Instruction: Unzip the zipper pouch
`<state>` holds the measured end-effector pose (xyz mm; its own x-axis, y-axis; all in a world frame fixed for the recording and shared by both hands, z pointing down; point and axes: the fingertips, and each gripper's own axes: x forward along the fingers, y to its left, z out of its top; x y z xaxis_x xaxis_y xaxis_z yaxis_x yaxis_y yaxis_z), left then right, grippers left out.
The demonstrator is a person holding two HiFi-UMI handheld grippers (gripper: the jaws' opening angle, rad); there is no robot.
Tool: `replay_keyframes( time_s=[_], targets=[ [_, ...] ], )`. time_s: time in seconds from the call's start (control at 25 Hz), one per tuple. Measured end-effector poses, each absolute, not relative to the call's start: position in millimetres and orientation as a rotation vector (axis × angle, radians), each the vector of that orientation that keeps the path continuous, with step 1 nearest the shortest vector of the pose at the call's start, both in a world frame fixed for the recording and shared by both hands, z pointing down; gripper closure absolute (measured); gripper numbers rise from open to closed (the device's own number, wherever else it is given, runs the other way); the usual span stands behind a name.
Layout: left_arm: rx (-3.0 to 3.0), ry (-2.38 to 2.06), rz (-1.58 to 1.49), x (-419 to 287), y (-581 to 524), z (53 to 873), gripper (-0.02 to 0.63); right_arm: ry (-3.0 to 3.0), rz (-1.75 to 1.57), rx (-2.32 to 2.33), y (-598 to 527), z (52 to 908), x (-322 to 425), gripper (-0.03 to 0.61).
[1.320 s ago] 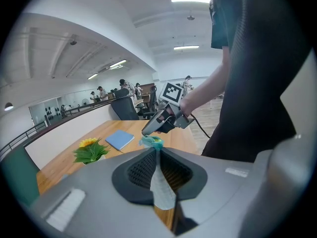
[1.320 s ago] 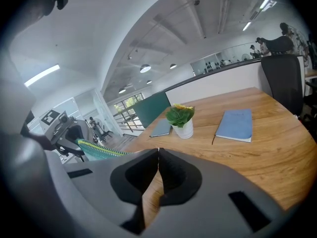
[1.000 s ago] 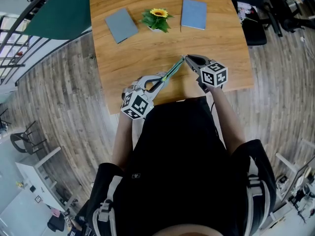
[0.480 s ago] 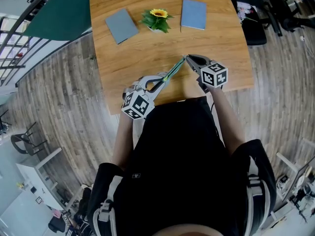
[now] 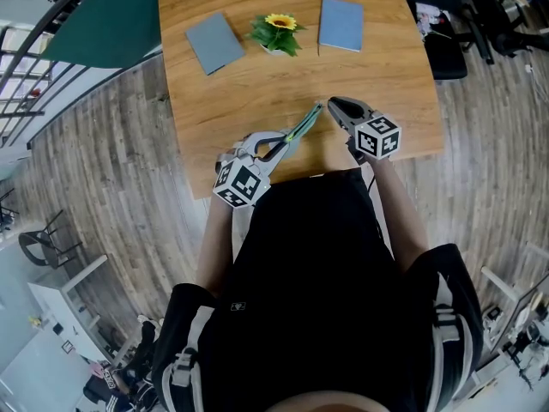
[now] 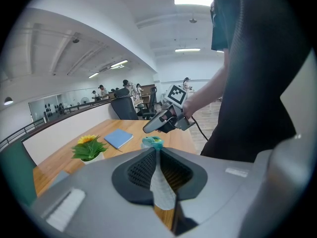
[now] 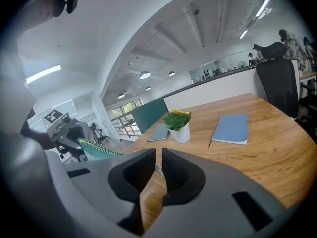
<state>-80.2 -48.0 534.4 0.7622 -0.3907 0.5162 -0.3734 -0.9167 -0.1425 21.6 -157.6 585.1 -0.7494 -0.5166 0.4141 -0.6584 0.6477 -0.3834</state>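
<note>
Nearest the person, at the near edge of the table (image 5: 403,75), the left gripper (image 5: 273,147) is seen clamped on one end of the zipper pouch (image 5: 300,127). In the left gripper view pale mesh fabric is pinched flat between the pads, and the teal tip of the pouch pokes out beyond them. From that grip the pouch is stretched as a thin green strip towards the right gripper (image 5: 333,104) and appears to be raised off the wood.

The right gripper's jaws have just been opening. In the right gripper view a narrow gap is left between the pads with bare table visible through it. Only a small pale sliver, possibly the zipper pull, is glimpsed at the tips, and nothing is pressed. How far the zipper is undone cannot be made out.

Further across the table a potted sunflower (image 5: 276,34) is flanked by a grey notebook (image 5: 213,43) and a blue notebook (image 5: 340,24), both well apart from the work.

Trouble is judged most likely at the right jaws. If they are closed again on fabric rather than on the pull, the slider could be jammed. If the pull is tugged hard, the pouch could be dragged out of the left pads, since only one end is pinched.
</note>
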Motion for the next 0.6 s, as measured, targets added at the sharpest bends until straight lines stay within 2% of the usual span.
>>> replay_keyframes(
  time_s=[0.08, 0.6],
  targets=[
    [-2.922, 0.639, -0.872, -84, -49, 536, 0.583, -2.59, 0.759, 0.958, -158, 588, 24, 0.517],
    [-2.909, 0.77, -0.865, -103, -59, 541, 0.581, -2.568, 0.755, 0.96, -153, 593, 27, 0.523]
  ],
)
